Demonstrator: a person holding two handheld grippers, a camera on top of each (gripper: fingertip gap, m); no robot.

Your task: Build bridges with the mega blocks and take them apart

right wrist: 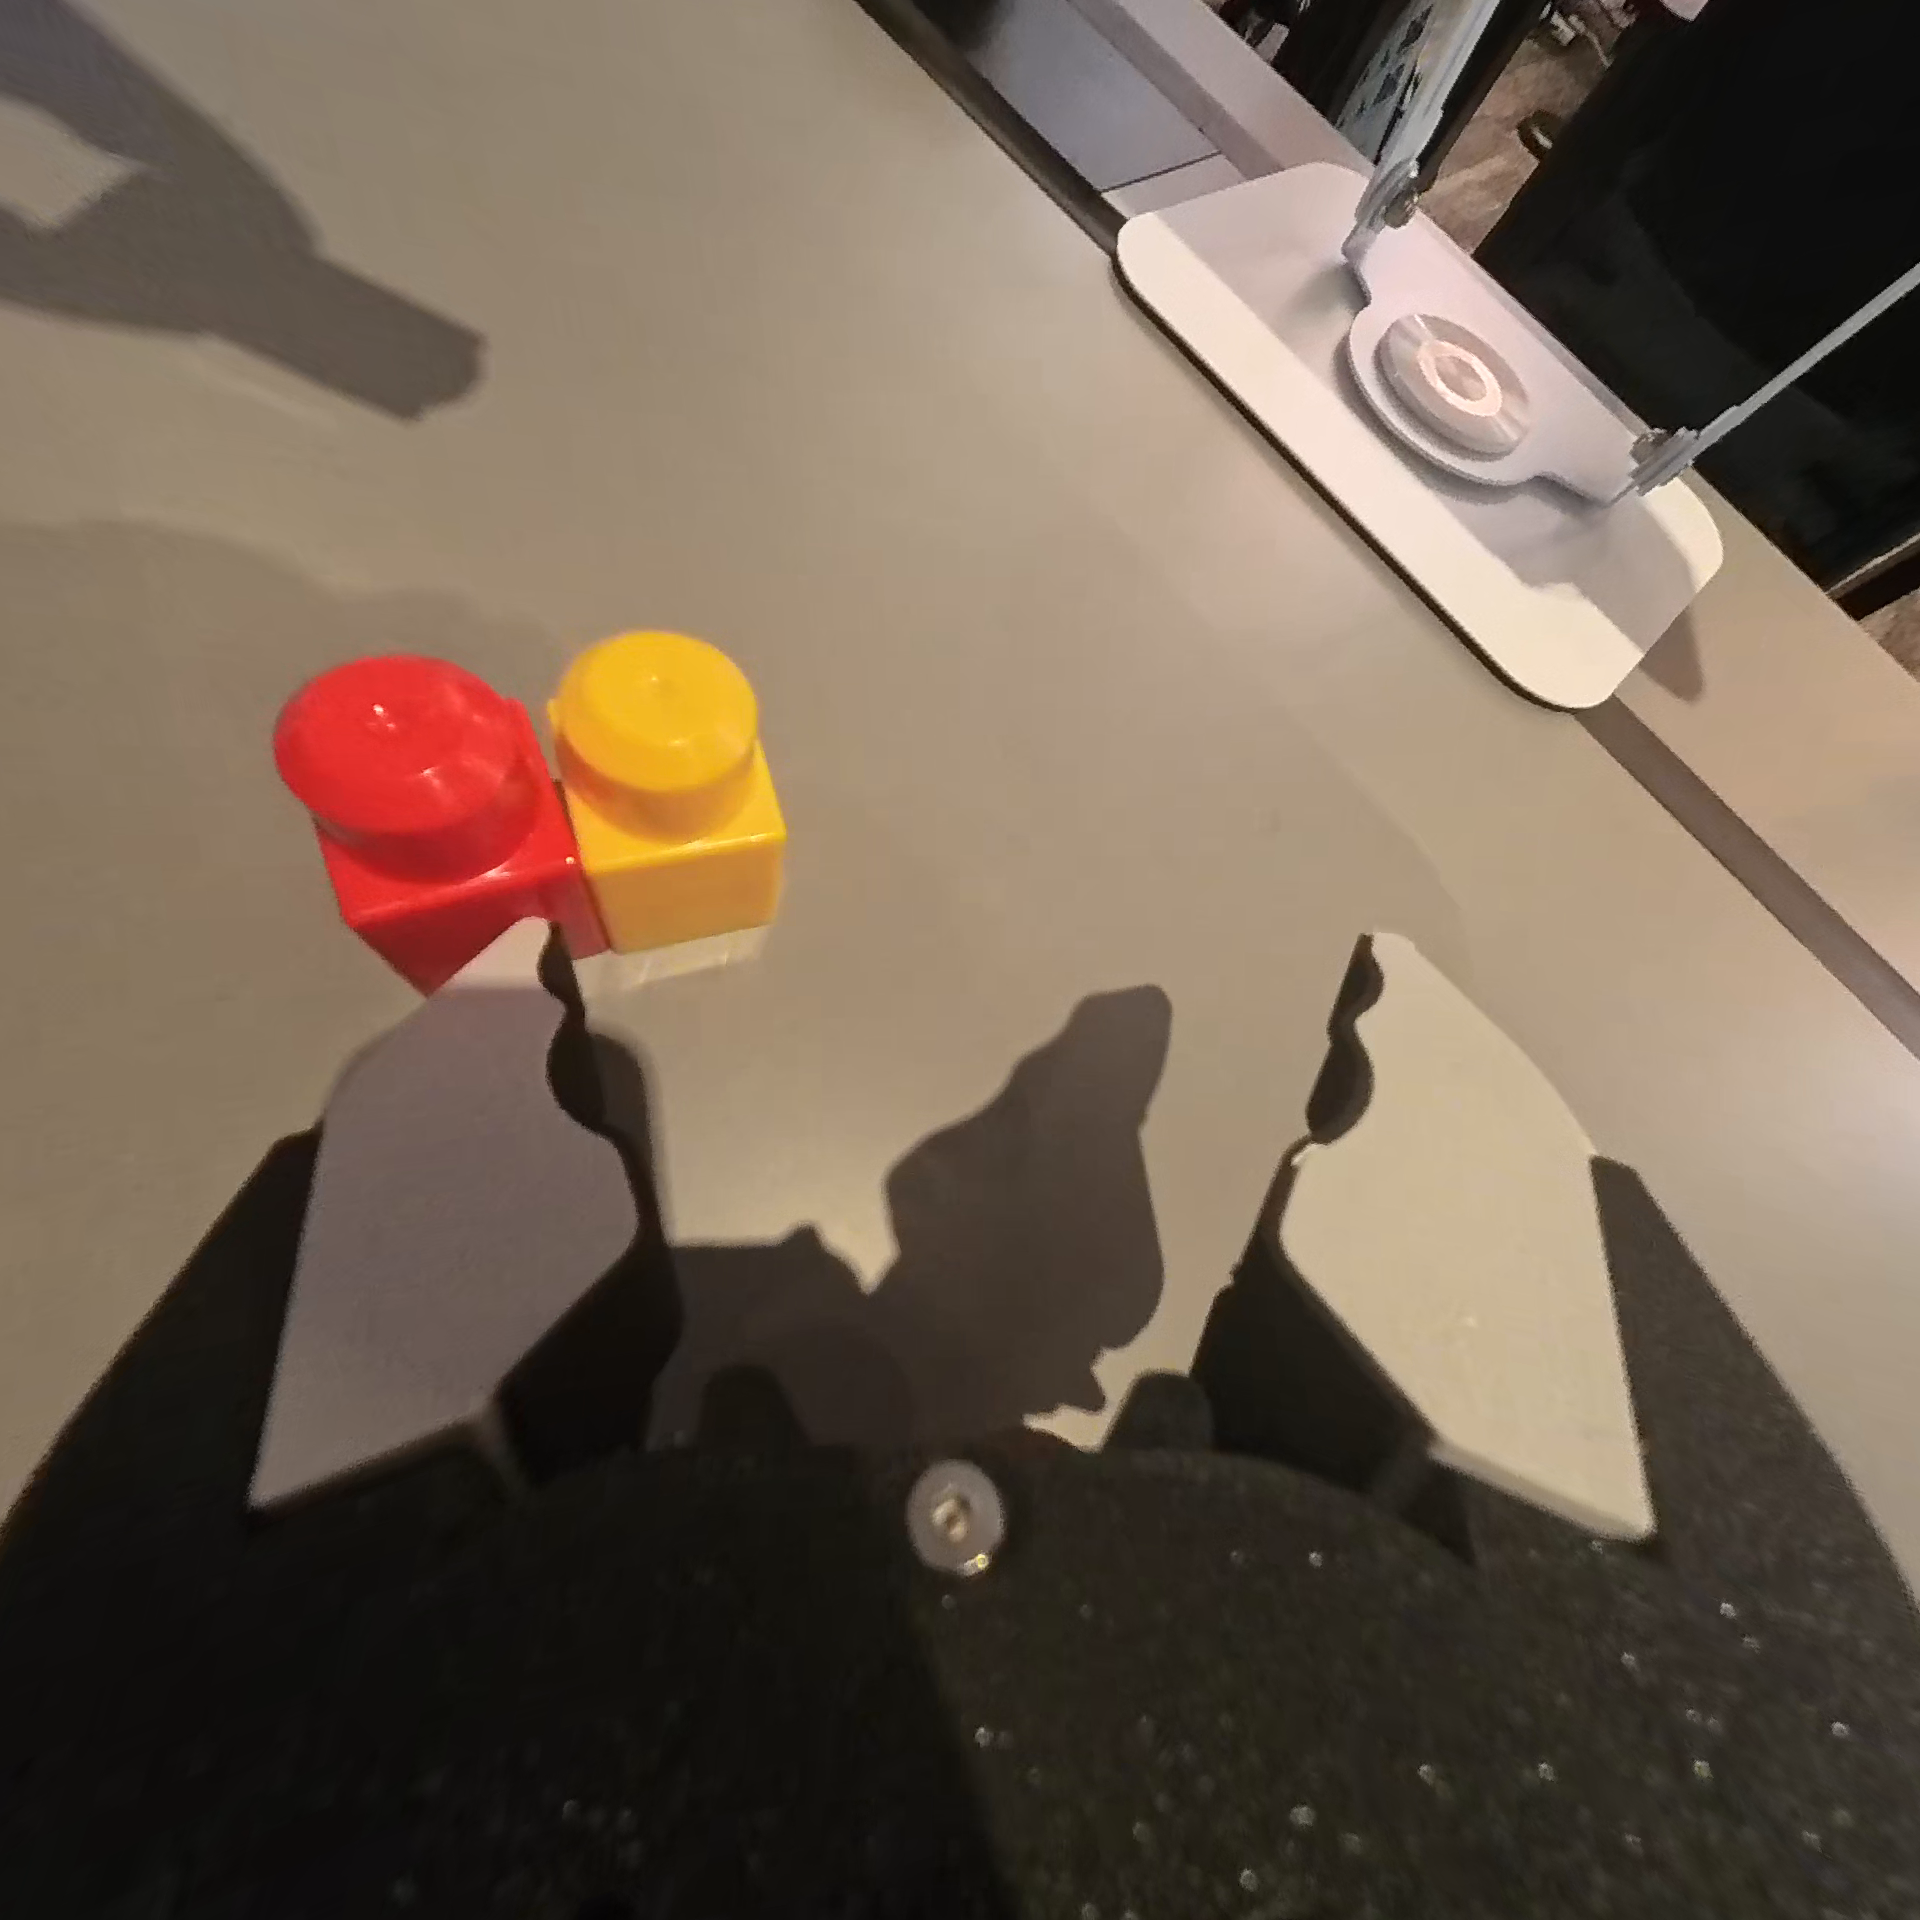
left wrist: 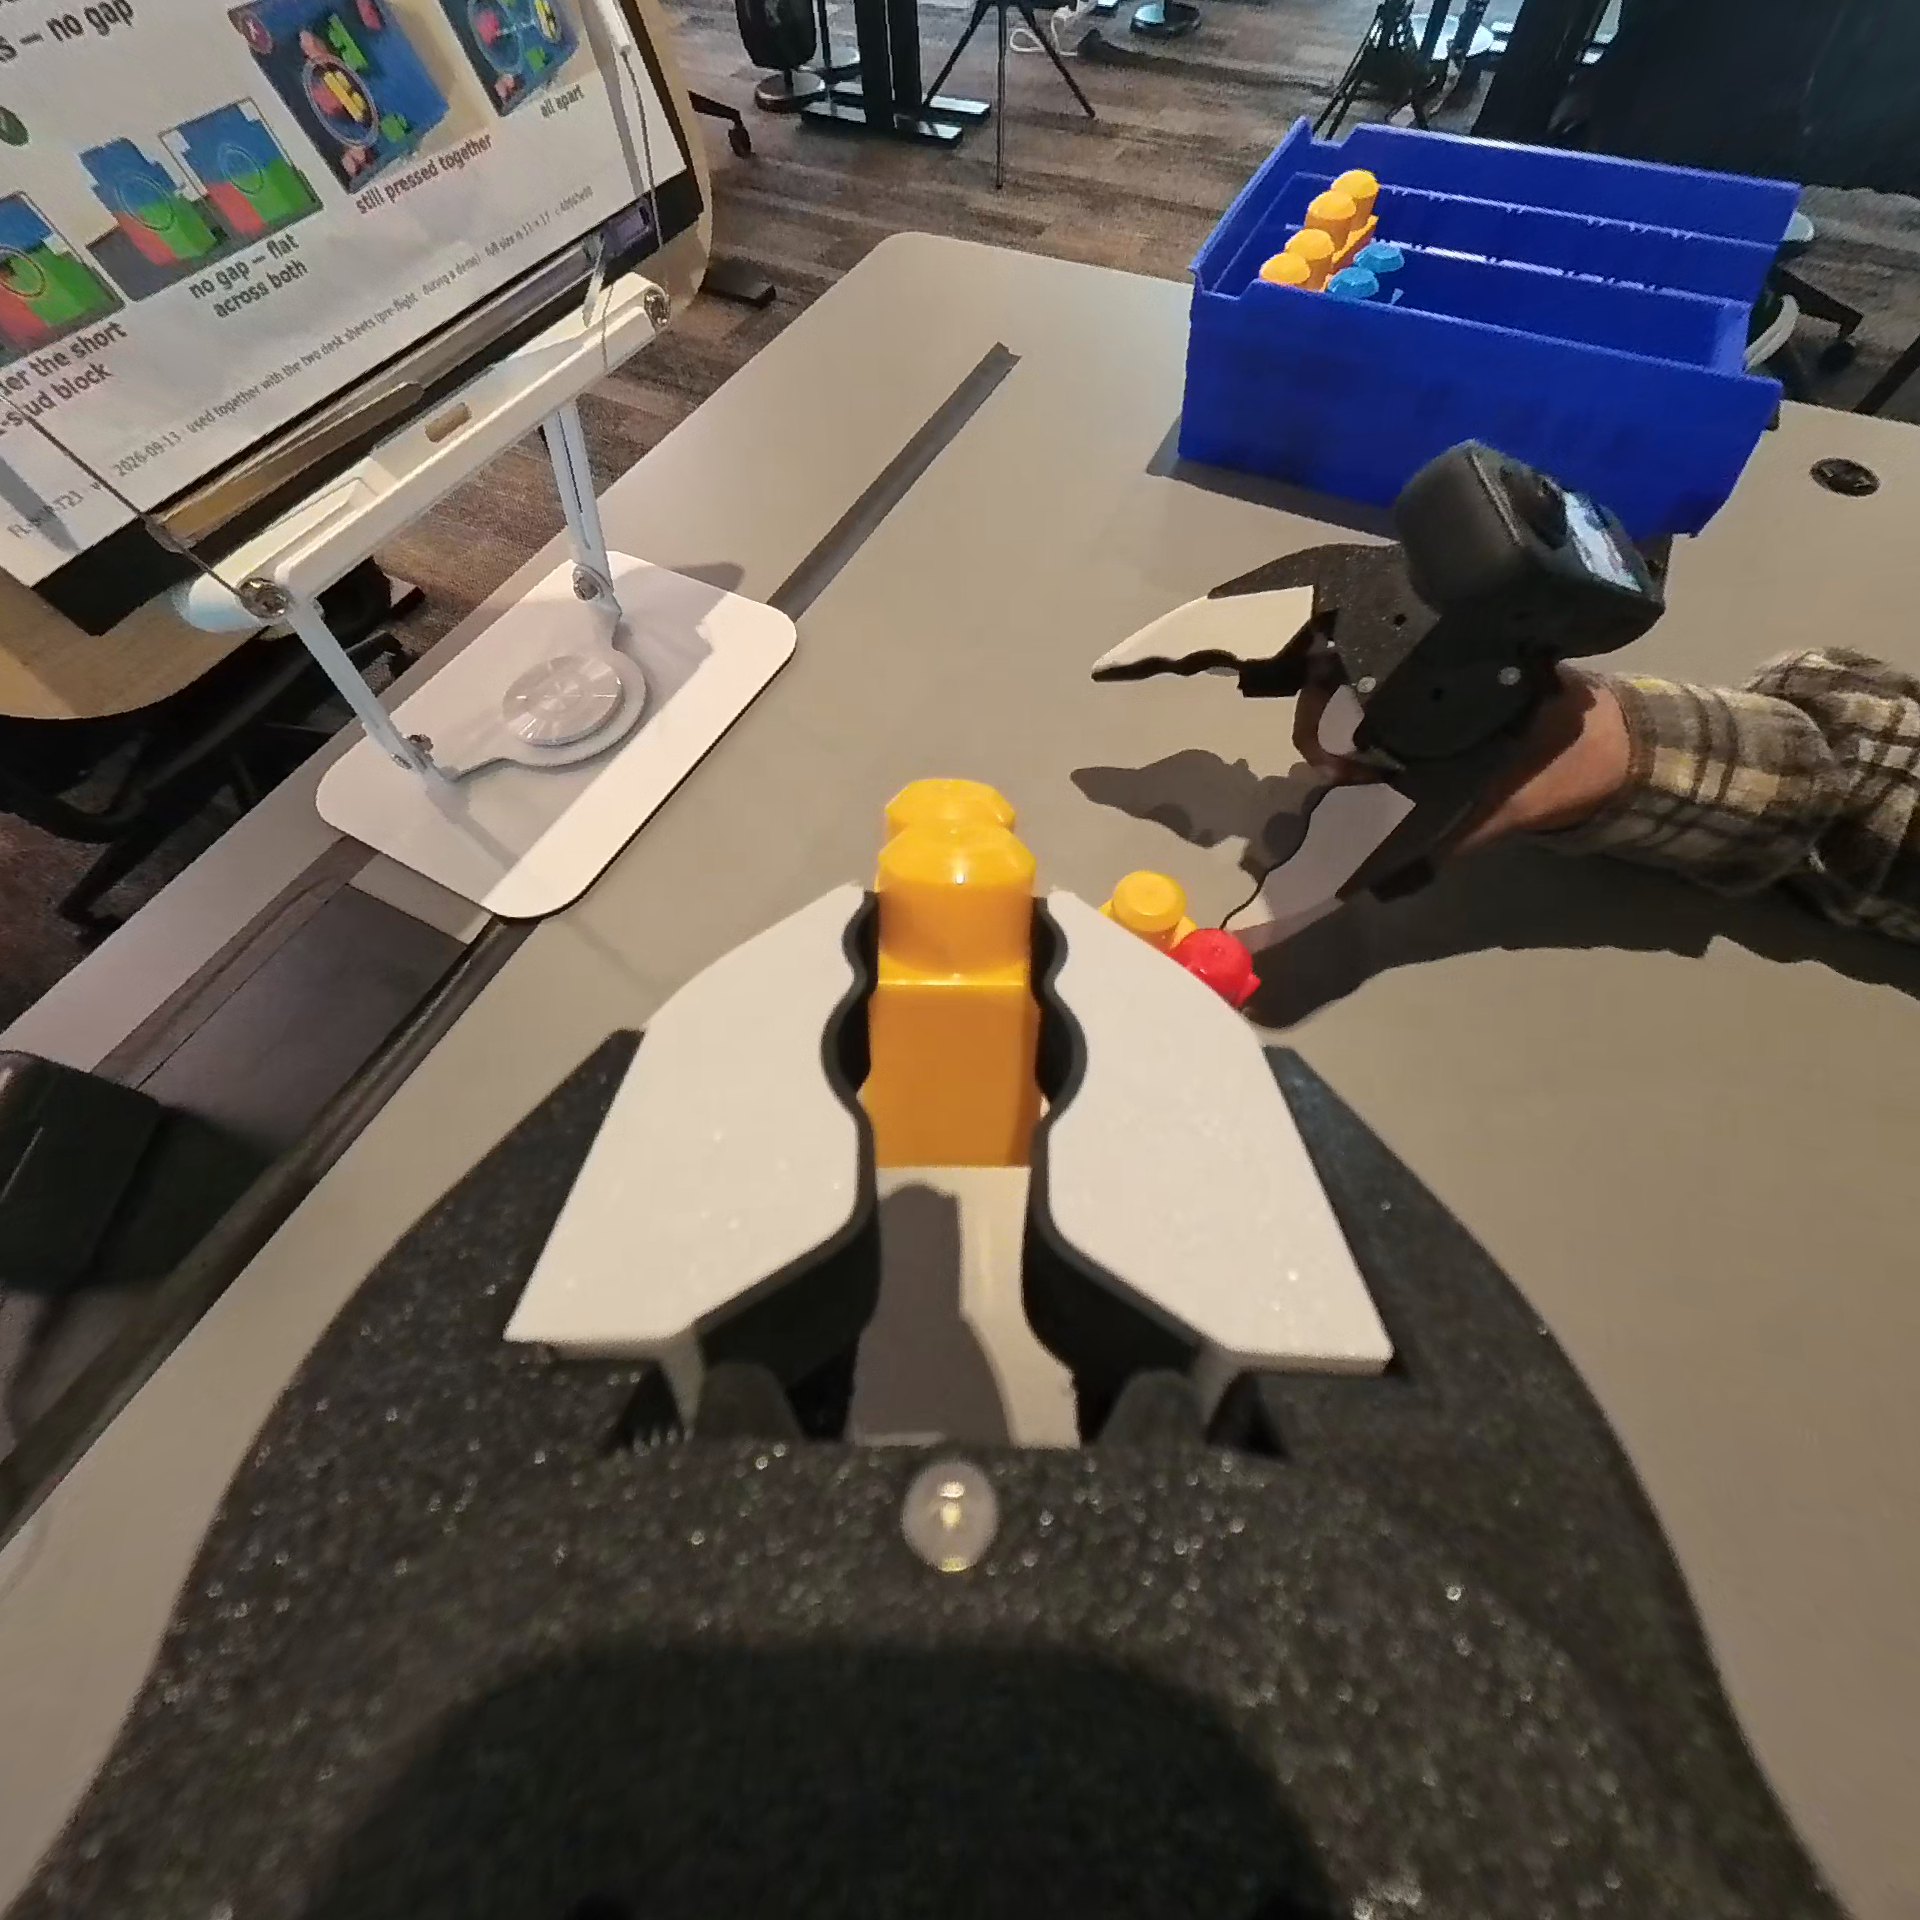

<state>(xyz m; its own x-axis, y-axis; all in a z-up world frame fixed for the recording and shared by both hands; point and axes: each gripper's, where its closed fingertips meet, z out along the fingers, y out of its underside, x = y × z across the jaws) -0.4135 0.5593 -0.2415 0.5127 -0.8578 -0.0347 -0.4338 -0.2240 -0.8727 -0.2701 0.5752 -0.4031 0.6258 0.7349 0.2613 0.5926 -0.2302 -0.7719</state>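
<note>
Jaws of left gripper clamp long yellow block between them

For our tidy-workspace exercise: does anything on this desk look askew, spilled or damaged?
Nothing stands out. The red block and small yellow block sit upright, side by side; the left tongs hold a long yellow block squarely.

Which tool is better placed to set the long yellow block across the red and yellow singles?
Left: it is shut on the long block. The right tool is open and empty beside the singles.
</note>
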